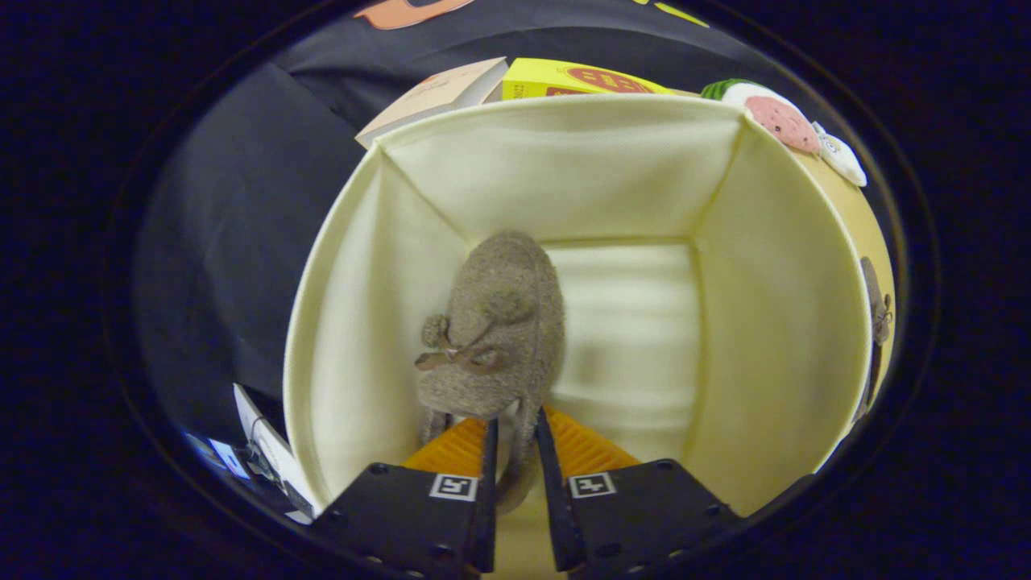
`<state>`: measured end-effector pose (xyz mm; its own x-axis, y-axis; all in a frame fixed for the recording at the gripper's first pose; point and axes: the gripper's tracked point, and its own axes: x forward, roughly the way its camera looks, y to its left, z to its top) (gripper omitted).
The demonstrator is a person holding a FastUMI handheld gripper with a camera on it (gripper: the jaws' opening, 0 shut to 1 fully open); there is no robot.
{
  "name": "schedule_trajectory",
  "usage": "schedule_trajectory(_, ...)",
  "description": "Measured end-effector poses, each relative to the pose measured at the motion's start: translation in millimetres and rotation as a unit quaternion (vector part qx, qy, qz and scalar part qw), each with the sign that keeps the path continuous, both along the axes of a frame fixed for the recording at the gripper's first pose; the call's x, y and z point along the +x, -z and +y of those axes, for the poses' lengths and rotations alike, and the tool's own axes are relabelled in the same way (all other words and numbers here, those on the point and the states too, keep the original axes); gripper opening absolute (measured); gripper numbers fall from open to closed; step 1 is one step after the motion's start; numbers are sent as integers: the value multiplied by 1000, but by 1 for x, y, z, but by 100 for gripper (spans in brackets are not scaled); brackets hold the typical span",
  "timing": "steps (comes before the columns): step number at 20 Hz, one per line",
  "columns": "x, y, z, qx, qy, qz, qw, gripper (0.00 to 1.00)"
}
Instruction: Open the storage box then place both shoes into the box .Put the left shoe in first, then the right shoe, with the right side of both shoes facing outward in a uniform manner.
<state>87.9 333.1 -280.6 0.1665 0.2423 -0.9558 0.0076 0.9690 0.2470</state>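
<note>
A cream fabric storage box [773,322] stands open, and I look down into it from above. A grey-brown fuzzy shoe [499,322] with a small bow and pom-poms hangs inside the box near its left wall, toe pointing down toward the box floor. My gripper [515,431] is shut on the shoe's heel rim, both fingers pressing on it. A second shoe [876,322] of the same kind lies outside the box, beyond its right wall, mostly hidden.
A tan book [439,97] and a yellow box [580,80] lie beyond the storage box's far wall. A plush piece with pink, green and white parts [785,121] sits at the box's far right corner. White cards [262,443] lie by its near left corner.
</note>
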Motion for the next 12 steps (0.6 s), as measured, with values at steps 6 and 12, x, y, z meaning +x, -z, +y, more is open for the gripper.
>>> schedule_trajectory(6,-4,-54,-12,1,-40,-43,998,84)
schedule_trajectory(12,-10,-124,-48,8,-46,-83,995,95)
